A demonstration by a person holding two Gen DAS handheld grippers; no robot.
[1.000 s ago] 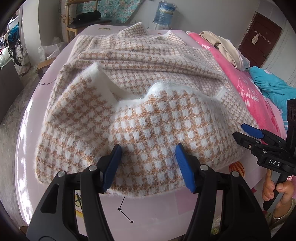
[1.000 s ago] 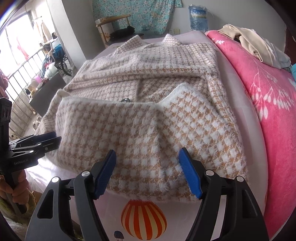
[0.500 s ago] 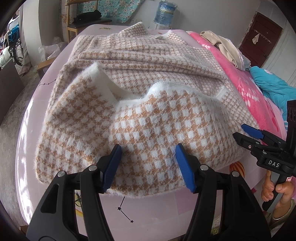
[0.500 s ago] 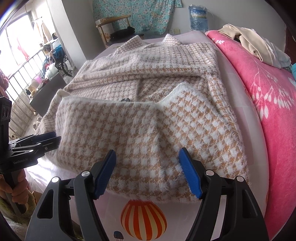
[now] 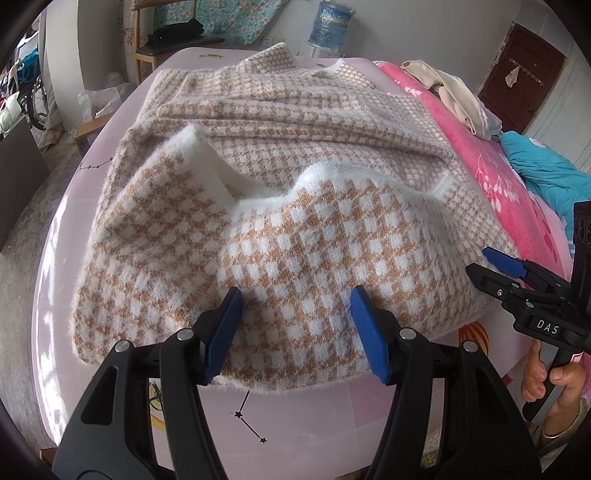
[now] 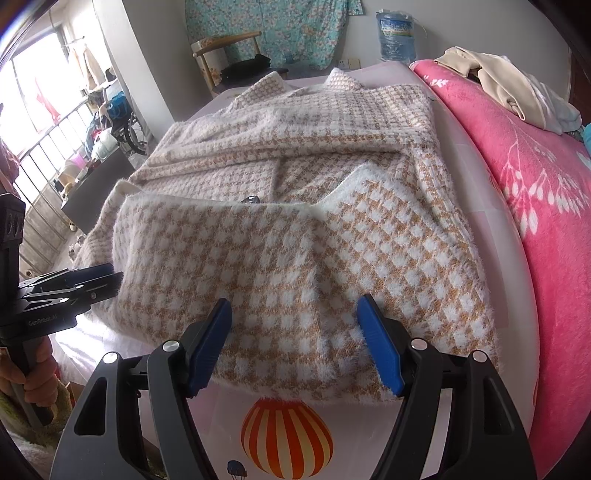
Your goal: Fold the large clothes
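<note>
Hovering side by side over the near edge of the bed, both grippers hang motionless, exactly as they were a second ago; nothing in the scene has shifted. The left gripper [image 5: 295, 325] has its blue pads spread wide above the near hem of the checked coat [image 5: 280, 206], with no fabric pinched between them. The right gripper [image 6: 295, 336] stands just as wide over the same hem, farther toward the pink blanket [image 6: 535, 192], and it too holds nothing.

The coat lies spread across the pale printed sheet [image 5: 314, 417], its collar at the far end near the water jug [image 6: 397, 35]. Its bottom portion is already turned up over the body, so the coarser tan-and-white side shows nearest the grippers, with a white fuzzy edge running across the middle. A small metal clasp [image 6: 251, 199] peeks out at that edge.

Since nothing has moved, I read this as a pause between folds: one fold looks finished and released, and the garment is still long. The next grip would probably be on the doubled near edge, to carry it toward the collar. A pile of beige clothes [image 6: 498, 88] waits on the blanket.
</note>
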